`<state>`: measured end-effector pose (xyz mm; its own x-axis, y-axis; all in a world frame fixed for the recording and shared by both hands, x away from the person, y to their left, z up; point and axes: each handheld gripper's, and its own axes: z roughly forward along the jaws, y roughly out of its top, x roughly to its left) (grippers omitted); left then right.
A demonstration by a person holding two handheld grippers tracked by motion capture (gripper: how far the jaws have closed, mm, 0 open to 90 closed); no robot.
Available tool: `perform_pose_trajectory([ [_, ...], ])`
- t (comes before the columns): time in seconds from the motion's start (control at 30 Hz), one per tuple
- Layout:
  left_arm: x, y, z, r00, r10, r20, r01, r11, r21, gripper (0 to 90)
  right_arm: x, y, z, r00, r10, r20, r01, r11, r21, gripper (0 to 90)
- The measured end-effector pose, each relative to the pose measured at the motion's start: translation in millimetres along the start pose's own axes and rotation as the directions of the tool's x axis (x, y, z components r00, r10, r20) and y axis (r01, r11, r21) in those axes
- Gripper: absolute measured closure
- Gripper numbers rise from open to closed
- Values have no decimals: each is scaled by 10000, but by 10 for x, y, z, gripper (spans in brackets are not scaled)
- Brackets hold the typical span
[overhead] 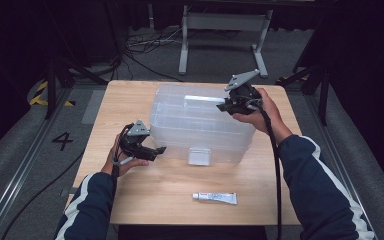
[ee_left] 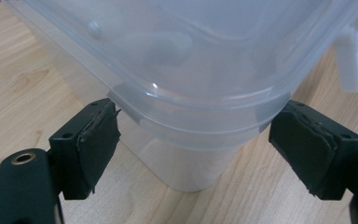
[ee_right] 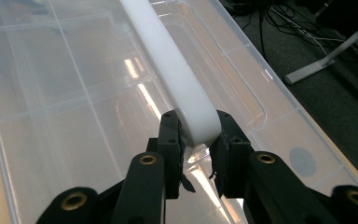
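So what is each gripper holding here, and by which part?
The right gripper is shut on the white handle of the clear storage box, near the handle's end. The left gripper holds nothing; its jaws straddle a box corner, open.

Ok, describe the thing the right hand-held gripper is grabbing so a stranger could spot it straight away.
On the wooden table sits a big clear plastic storage box with its lid on. Along the lid's top runs a white handle, whose end the right hand-held gripper clamps. It is the lid's one solid white bar; everything around it is see-through.
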<state>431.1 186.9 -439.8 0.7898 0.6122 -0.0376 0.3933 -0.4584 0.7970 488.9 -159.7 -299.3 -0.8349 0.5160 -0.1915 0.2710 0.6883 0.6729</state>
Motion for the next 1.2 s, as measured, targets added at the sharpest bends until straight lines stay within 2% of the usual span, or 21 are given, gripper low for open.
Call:
perform_pose_trajectory([
  [0.1, -12, 8, -18, 10000, 64, -17, -64, 10000, -16, 173, -20, 10, -8, 9999, 39, -108, -38, 10000, 47, 763],
  [0.2, -31, 6, -30, 9999, -57, 92, 57, 10000, -40, 185, -31, 11, -10, 9999, 117, -122, -116, 9999, 69, 763],
  [0.4, -32, -4, -57, 9998, 105, 177, -104, 9999, -23, 231, -57, 15, -25, 9996, 203, -190, -201, 9997, 135, 765],
  [0.53, -19, -15, -92, 9996, 194, 189, -196, 9997, 111, 300, -85, 36, -31, 9990, 332, -296, -327, 9993, 152, 765],
  [0.63, 3, -44, -159, 9991, 214, 355, -219, 9996, 159, 414, -130, 64, -39, 9979, 518, -388, -513, 9986, 154, 764],
  [0.67, 10, -53, -182, 9994, 250, 234, -255, 9995, 173, 422, -138, 74, -45, 9977, 551, -398, -544, 9983, 187, 764],
  [0.73, 18, -76, -235, 9999, 62, 133, -65, 9998, 195, 442, -159, 96, -47, 9968, 660, -444, -651, 9977, 213, 763],
  [0.77, 18, -80, -255, 9999, 104, 68, -105, 9997, 212, 484, -178, 115, -49, 9962, 741, -463, -729, 9970, 258, 762],
  [0.87, 15, -88, -300, 9999, 165, -23, -164, 9997, 192, 528, -200, 136, -51, 9949, 888, -487, -873, 9956, 330, 762],
  [1.1, -21, -28, -478, 9998, 169, -122, -178, 9965, -819, 624, -264, 184, -53, 9916, 1188, -518, -1165, 9922, 443, 757],
  [1.17, -33, -6, -484, 9996, 212, -175, -227, 9956, -907, 641, -269, 190, -52, 9917, 1179, -513, -1155, 9922, 471, 756],
  [1.2, -45, 9, -481, 9994, 220, -267, -245, 9948, -988, 677, -274, 201, -53, 9916, 1203, -470, -1177, 9916, 532, 754],
])
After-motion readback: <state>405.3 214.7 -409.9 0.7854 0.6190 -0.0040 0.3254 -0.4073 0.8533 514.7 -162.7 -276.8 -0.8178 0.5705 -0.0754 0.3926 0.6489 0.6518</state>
